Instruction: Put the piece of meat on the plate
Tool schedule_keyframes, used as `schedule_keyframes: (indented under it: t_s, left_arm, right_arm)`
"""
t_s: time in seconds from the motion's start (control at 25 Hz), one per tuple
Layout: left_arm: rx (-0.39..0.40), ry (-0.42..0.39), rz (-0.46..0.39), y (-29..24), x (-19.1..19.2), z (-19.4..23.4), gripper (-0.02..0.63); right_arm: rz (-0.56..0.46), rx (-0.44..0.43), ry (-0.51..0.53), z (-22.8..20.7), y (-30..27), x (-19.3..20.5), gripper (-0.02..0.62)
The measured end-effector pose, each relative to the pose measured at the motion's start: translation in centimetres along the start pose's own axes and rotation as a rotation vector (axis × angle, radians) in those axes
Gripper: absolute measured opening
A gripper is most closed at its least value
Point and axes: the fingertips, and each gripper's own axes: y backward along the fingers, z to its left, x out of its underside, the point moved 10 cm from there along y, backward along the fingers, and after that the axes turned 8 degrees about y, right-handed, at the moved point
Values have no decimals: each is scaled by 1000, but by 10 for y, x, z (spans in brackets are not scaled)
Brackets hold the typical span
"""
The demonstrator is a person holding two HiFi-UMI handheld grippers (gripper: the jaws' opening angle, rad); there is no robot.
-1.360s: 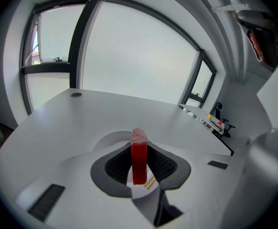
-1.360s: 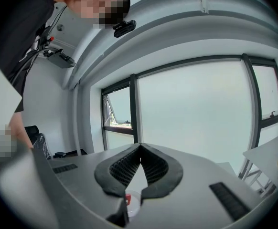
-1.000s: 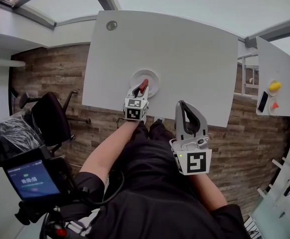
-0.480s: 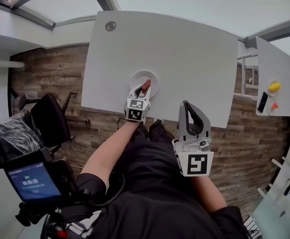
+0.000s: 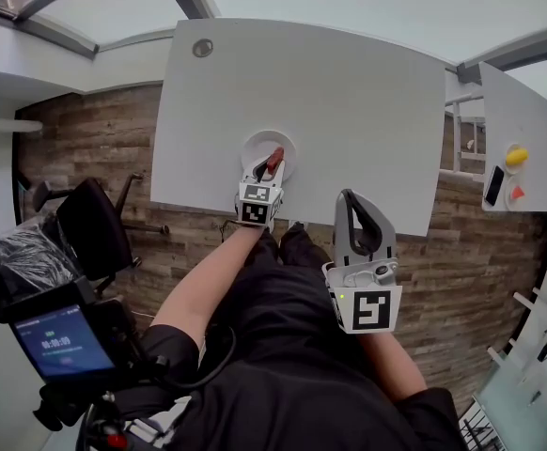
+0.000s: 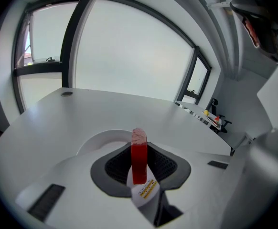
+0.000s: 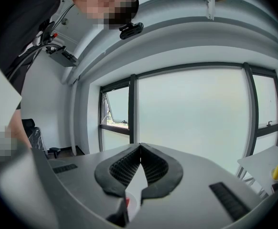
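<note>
Head view, nearest you: your right gripper hangs off the near edge of the white table, over your lap, jaws pressed together w/ nothing btwn them. Further out, your left gripper sits over the plate, clamped on the piece of meat. Left gripper view: the red meat is pinched upright btwn the pads, pale top end poking past the tips, plate just beyond. Can't tell if meat touches plate. Plate's near the table's front edge. Far right, a side table w/ a yellow item.
</note>
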Motion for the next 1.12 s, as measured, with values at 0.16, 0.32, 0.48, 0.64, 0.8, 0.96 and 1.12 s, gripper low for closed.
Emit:
schedule_keyframes:
  t_s: [0.16,0.32,0.48,0.64,0.8,0.96,1.12]
  left_arm:
    - [-10,8,1,2,2,4,97]
    - [-26,7,14,1,4,8,98]
    - [-33,5,5,0,2,9,98]
    - [-33,-10,2,-1,1,9,98]
    - [-47,-25,-14,1,-2,9,98]
    - [-56,-33,-14,5,1,13,98]
    - [-51,-43,-21,5,1,14,100]
  right_arm:
    - [-17,-12,26,5,1,-3,6]
    - [2,-21,24,7,2,-1,6]
    - [-4,-25,27,7,2,-1,6]
    - [-5,-31,27,10,2,-2,6]
    - [-2,-32,33,11,3,-2,6]
    - [1,-23,32,11,6,-2,6]
    - [-3,-13,34,10,7,-1,6]
